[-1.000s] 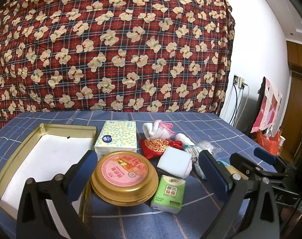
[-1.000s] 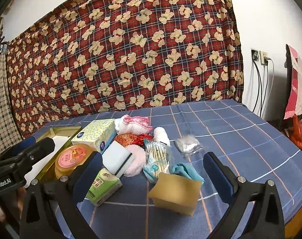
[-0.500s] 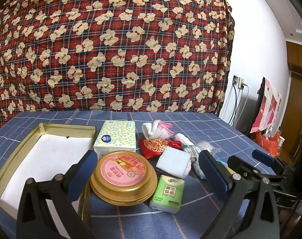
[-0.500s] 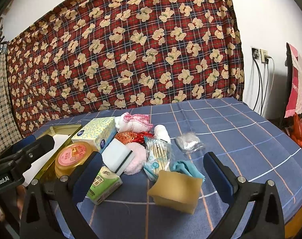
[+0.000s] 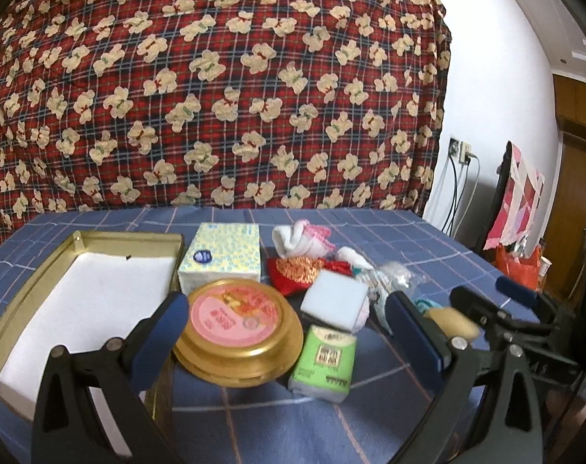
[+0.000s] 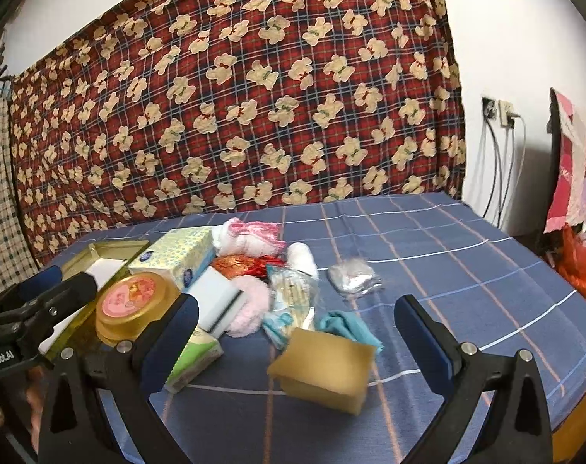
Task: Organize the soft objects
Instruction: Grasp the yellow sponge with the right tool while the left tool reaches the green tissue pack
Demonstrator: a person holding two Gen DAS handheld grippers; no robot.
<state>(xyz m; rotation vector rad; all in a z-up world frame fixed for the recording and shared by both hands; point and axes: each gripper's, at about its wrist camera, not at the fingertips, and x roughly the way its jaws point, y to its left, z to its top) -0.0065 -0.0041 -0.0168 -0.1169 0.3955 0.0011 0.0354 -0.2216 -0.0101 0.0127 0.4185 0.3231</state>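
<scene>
A pile of soft things lies on the blue checked table: a yellow sponge (image 6: pixel 323 373), a teal cloth (image 6: pixel 345 324), a pink puff (image 6: pixel 246 303), a white sponge (image 6: pixel 215 297), white and pink socks (image 6: pixel 246 237), a red pouch (image 6: pixel 238 265) and a green tissue pack (image 6: pixel 194 359). My right gripper (image 6: pixel 296 342) is open, just above and before the yellow sponge. My left gripper (image 5: pixel 289 334) is open and empty over the round gold tin (image 5: pixel 234 319) and green tissue pack (image 5: pixel 325 359). An open gold tray (image 5: pixel 26 309) lies at the left.
A tissue box (image 5: pixel 223 257) stands behind the round tin. A bag of cotton swabs (image 6: pixel 293 290) and a clear crumpled packet (image 6: pixel 352 276) lie in the pile. A plaid bear cloth (image 5: pixel 215 89) hangs behind. The table's right edge (image 6: pixel 571 402) is near.
Both grippers have shifted slightly; the right one has come a little closer to the yellow sponge. Both stay open and nothing on the table has moved.
</scene>
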